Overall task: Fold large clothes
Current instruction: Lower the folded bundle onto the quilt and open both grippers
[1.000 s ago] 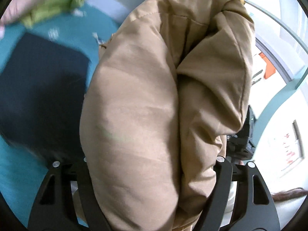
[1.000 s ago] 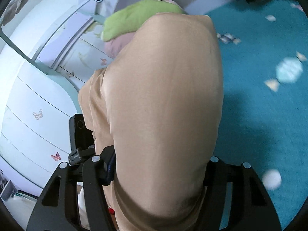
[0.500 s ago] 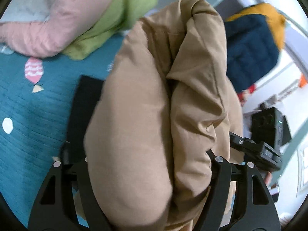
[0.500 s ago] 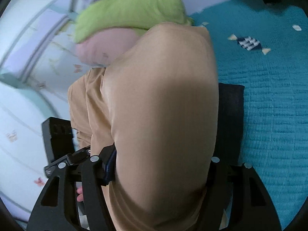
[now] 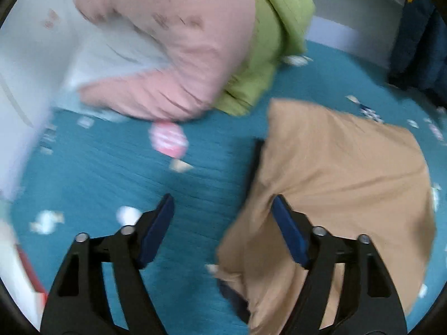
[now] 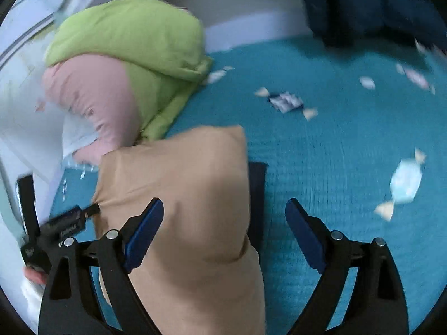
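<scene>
A folded tan garment (image 5: 349, 173) lies on the teal bedspread (image 5: 111, 173), on top of a dark folded garment (image 5: 257, 150) whose edge shows at its side. My left gripper (image 5: 222, 199) is open and closing a little. Only bedspread lies between its pads, and its right finger (image 5: 287, 229) rests over the tan cloth's edge. In the right wrist view the tan garment (image 6: 181, 173) sits between the opening jaws of my right gripper (image 6: 223, 202). The left pad (image 6: 142, 231) is against the cloth, and the right pad stands well apart from it. The dark garment (image 6: 257, 184) shows beside the tan one.
A pink quilt (image 5: 173, 55) and a green one (image 5: 273, 42) are piled at the head of the bed, beside a white wall. A dark blue garment (image 6: 377, 5) lies at the far right. The left gripper's body (image 6: 56, 226) and a hand show at the right view's left edge.
The tan bundle, earlier clamped in both grippers and filling both views, has been let go and lies on the bed over the dark garment. Both jaws have come off it.
</scene>
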### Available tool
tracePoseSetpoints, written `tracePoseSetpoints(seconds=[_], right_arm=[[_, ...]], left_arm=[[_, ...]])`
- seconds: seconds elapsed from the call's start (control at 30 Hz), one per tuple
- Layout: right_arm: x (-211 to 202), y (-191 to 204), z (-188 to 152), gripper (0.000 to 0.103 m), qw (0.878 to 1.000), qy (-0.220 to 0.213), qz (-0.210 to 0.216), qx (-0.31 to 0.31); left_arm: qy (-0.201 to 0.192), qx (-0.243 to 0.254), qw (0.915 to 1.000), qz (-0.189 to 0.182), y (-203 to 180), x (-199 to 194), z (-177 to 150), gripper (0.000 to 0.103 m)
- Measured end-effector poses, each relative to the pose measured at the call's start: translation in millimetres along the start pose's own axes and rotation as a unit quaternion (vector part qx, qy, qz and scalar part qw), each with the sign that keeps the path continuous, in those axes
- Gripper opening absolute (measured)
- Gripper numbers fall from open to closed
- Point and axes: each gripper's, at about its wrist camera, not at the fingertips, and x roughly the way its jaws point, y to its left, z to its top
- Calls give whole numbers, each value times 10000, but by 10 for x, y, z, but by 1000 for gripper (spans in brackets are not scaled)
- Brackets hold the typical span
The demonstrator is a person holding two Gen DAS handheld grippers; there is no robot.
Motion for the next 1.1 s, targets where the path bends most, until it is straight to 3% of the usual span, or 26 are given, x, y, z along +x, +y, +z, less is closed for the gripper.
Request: tracePoseSetpoints(seconds=[0.1,0.2,0.27,0.33,0.4,0.5,0.77,0.83,0.93,1.03,1.1], right_arm=[[-33,266,4,70,9981,-250,-11,-568],[185,462,4,49,9958,-8,186,-898],[301,526,-56,42,9947,128,214,-999],[399,528,-150,41,9952,301,219,-910],[409,497,-214,41,9955,334,234,-856],[405,476,-315,41,9950,368,158,-917],[353,281,-577,39,9945,520,144,-896],[311,258,-658,39,9933,591,6,-995],[224,92,-810,39,9924,831,-39,-901],[112,-25,-841,40,9943,918,-128,-535],[-19,50,-812,40,9959,708,27,-557]], left_arm=[[-422,-87,9991,-14,-125,-349,68,63],[-481,-69,9977,-469,-232,-360,129,54],[-518,-21,9966,-637,-346,-395,86,44],[-477,48,9956,-802,-442,-341,59,42],[-254,80,9955,-912,-527,-167,26,33],[-39,158,9950,-983,-619,0,-73,31],[604,177,9956,-699,-636,535,-426,27],[593,230,9960,-626,-576,536,-490,27],[668,170,9975,-139,-392,519,-582,28],[742,15,9971,-169,-231,381,-659,28],[516,25,9983,-253,-223,170,-679,28]])
